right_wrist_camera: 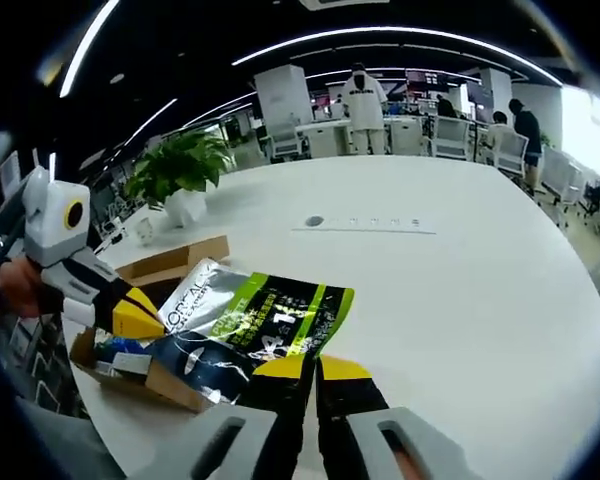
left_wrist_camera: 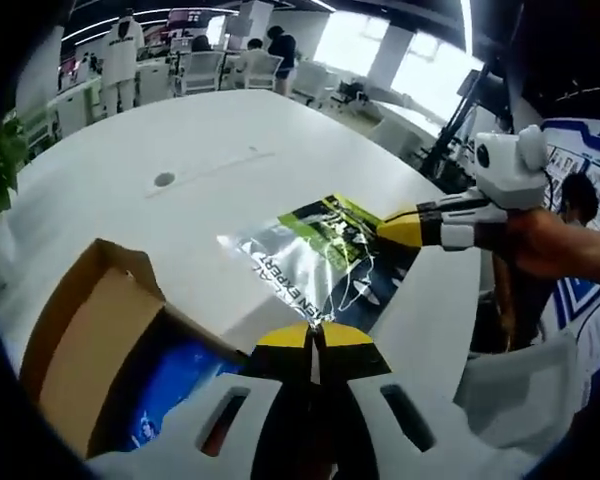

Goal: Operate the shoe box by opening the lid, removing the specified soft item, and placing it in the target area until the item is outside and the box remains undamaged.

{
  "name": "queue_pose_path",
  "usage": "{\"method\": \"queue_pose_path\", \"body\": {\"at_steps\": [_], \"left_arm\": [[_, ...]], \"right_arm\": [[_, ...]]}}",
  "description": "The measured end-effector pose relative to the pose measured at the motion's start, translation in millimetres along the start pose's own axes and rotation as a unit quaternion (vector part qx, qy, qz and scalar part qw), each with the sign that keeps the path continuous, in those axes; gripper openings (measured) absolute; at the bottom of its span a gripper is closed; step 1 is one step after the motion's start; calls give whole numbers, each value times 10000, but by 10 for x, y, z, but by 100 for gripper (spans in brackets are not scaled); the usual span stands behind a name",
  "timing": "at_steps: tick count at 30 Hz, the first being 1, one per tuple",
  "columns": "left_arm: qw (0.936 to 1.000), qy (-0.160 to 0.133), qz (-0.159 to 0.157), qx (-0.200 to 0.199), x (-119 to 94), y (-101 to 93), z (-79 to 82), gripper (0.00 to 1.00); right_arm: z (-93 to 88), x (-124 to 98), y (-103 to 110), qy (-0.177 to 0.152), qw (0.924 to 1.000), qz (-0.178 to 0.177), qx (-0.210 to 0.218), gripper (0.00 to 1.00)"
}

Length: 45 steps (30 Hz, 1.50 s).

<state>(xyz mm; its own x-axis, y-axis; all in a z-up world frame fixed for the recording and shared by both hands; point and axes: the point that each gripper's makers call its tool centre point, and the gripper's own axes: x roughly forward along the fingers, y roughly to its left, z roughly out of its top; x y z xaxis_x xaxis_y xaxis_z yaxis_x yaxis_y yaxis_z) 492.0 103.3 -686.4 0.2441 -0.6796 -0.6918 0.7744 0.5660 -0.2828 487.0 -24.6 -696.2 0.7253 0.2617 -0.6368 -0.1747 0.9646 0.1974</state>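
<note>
Both tongs pinch the glossy pouch: left tongs at lower centre, right tongs likewise, holding the pouch above the white desk, right of the open shoe box.

Setting: open-plan office. Large white round-edged table; rows of white desks and chairs behind it; people standing at the desks; linear ceiling lights; potted plant; bright windows.
</note>
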Motion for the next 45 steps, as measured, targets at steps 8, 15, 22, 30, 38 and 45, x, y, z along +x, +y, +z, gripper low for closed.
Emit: {"method": "queue_pose_path", "body": {"at_steps": [8, 15, 22, 30, 38, 45], "left_arm": [[9997, 195, -9, 169, 203, -51, -16, 1], [9983, 388, 6, 430, 367, -76, -62, 1], [9967, 509, 12, 635, 464, -88, -75, 1], [9929, 629, 154, 999, 577, -26, -76, 1], [9893, 785, 84, 1227, 652, -30, -141, 2], [9875, 871, 34, 1313, 714, -48, -177, 2]], "right_arm": [[-91, 58, -185, 63, 9999, -46, 111, 0], [-176, 108, -300, 107, 9997, -68, 224, 0], [-228, 171, -397, 132, 9994, -74, 300, 0], [-285, 235, -442, 142, 9992, -53, 378, 0], [-329, 274, -470, 183, 9991, -58, 388, 0], [-361, 323, -525, 221, 9988, -73, 437, 0]]}}
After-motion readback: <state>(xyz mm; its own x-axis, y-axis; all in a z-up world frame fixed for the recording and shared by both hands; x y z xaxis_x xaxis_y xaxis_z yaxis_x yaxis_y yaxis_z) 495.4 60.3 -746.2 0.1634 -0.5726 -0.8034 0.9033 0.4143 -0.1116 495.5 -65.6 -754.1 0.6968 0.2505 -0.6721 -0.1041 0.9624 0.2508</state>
